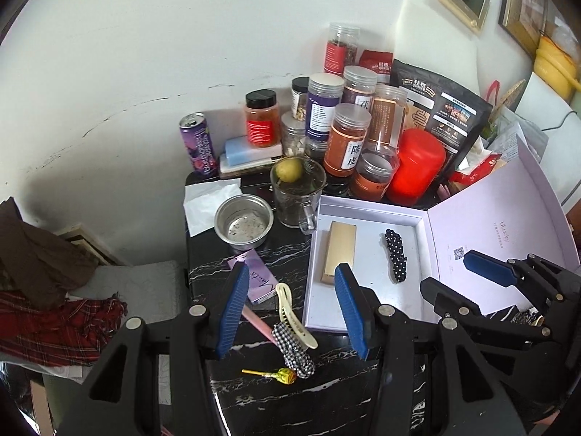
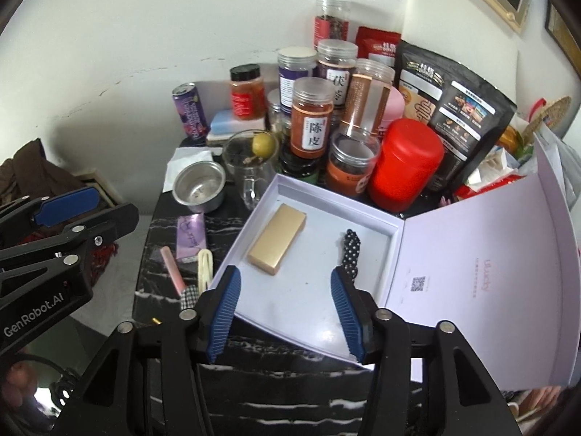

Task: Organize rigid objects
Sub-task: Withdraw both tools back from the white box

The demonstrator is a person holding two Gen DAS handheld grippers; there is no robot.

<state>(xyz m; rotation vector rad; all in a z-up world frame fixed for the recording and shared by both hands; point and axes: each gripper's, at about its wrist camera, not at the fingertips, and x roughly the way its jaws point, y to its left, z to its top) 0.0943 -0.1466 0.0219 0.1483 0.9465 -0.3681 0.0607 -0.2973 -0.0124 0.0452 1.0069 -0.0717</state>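
Black marble table (image 1: 254, 272) holds a lilac box (image 1: 366, 214) with the gold bar (image 1: 339, 250) inside. Both grippers, left gripper (image 1: 290, 312) and right gripper (image 2: 287, 312), hang open and empty. Crowded jars (image 1: 346, 141) nearby could get knocked over.

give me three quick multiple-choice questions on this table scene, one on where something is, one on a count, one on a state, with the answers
1. Where does the gold box lie?
A. inside the open lilac box
B. in the steel bowl
C. on top of the red canister

2. How many things lie in the lilac box?
A. one
B. two
C. four

3. What is the state of the right gripper?
A. shut on the lollipop
B. shut on the gold box
C. open, holding nothing

Answers:
1. A, the gold box rests on the floor of the lilac box, near its left wall.
2. B, only the gold box and the polka-dot hair clip are in it.
3. C, its blue pads stand apart over the lilac box with nothing between them.
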